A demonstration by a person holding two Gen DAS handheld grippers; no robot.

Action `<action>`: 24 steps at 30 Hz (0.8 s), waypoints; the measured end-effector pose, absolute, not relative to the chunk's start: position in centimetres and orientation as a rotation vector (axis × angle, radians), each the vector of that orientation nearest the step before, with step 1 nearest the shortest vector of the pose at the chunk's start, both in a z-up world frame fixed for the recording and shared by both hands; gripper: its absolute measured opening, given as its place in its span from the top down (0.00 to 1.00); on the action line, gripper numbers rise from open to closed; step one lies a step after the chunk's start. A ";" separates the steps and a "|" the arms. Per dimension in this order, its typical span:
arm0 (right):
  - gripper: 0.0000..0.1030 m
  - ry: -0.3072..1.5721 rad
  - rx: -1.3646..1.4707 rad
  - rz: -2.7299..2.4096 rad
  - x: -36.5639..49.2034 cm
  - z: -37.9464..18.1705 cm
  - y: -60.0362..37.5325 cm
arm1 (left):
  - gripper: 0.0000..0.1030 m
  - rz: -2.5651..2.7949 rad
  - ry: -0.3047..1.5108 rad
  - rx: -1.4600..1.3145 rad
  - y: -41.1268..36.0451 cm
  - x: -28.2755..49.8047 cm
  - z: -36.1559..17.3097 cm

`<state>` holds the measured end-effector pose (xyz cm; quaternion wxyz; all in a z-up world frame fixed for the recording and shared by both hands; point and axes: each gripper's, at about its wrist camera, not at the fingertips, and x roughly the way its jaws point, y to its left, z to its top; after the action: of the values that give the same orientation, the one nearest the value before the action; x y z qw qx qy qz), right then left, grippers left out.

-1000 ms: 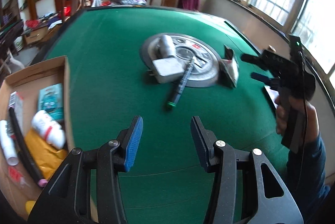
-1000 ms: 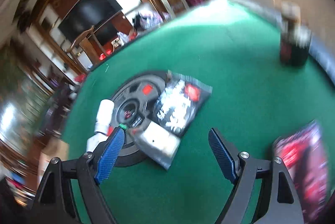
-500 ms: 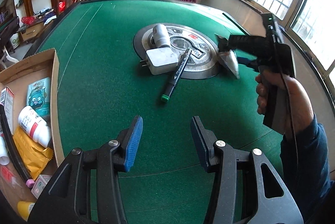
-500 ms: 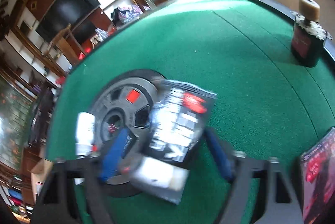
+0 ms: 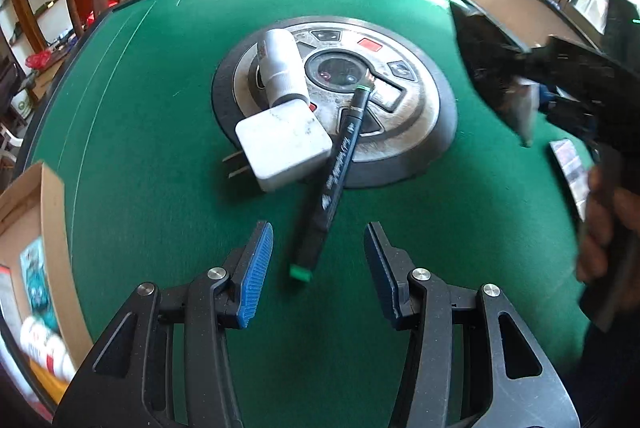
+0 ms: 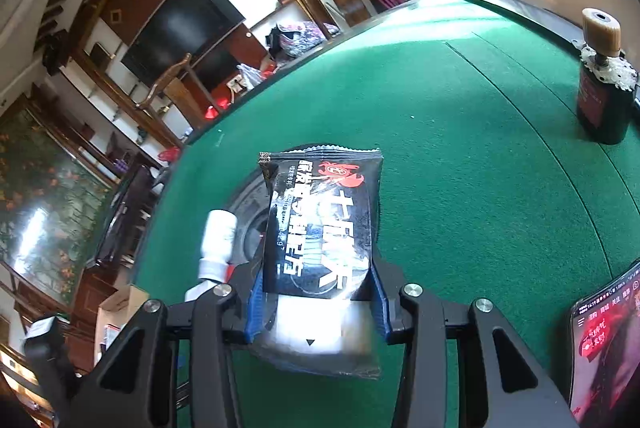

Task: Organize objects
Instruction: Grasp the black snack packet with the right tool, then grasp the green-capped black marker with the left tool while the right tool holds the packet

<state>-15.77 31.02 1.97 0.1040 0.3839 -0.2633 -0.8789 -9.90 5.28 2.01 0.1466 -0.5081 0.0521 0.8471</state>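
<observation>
In the left wrist view, a cardboard box (image 5: 52,212) sits at the table's nine o'clock edge, holding a teal packet (image 5: 38,272) and a white bottle with red print (image 5: 42,344), both blurred. The left gripper (image 5: 318,264) hangs over the green felt table (image 5: 160,148) with its blue-padded jaws partly apart and nothing between them. Just ahead of it, at twelve o'clock, lies a black marker (image 5: 338,172) with a green end cap nearest the jaws and pale script along its barrel; its far end rests on the round metal hub (image 5: 400,116) in the table's middle. Touching the marker at its ten o'clock is a white, scuffed square charger (image 5: 284,148) with two prongs pointing to nine o'clock. Beyond that a white cylindrical bottle (image 5: 280,68) lies on its side on the hub.

At three o'clock a hand (image 5: 608,224) holds the right gripper (image 6: 316,292), whose jaws have just been closing and now press on a snack packet (image 6: 320,220). The packet is black and glossy, with white characters, a red crab emblem and a crimped top edge; its lower part looks clear or silvery, though glare makes that uncertain. It is lifted off the felt, above the hub's near edge.

In the right wrist view, a phone (image 6: 604,348) with a red screen lies at four o'clock, and a dark bottle (image 6: 604,100) with a tan stopper stands at two o'clock.
</observation>
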 end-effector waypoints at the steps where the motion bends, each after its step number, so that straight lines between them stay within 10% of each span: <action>1: 0.58 -0.779 1.124 -2.596 -15.5 2.2 31.0 | 0.54 2.438 0.156 -1.469 5.4 -10.3 1.8; 13: 0.58 -0.776 1.088 -2.594 -15.2 2.9 30.5 | 0.86 2.457 0.226 -1.420 10.0 -13.2 0.8; 24: 0.58 -0.647 1.083 -2.582 -15.0 2.8 28.0 | 0.86 2.465 0.030 -1.378 7.3 -10.6 0.5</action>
<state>-14.99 27.99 2.82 0.1335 0.3736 -0.2232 -0.8904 -10.56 7.28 0.55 0.1582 -0.4818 0.0105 0.8618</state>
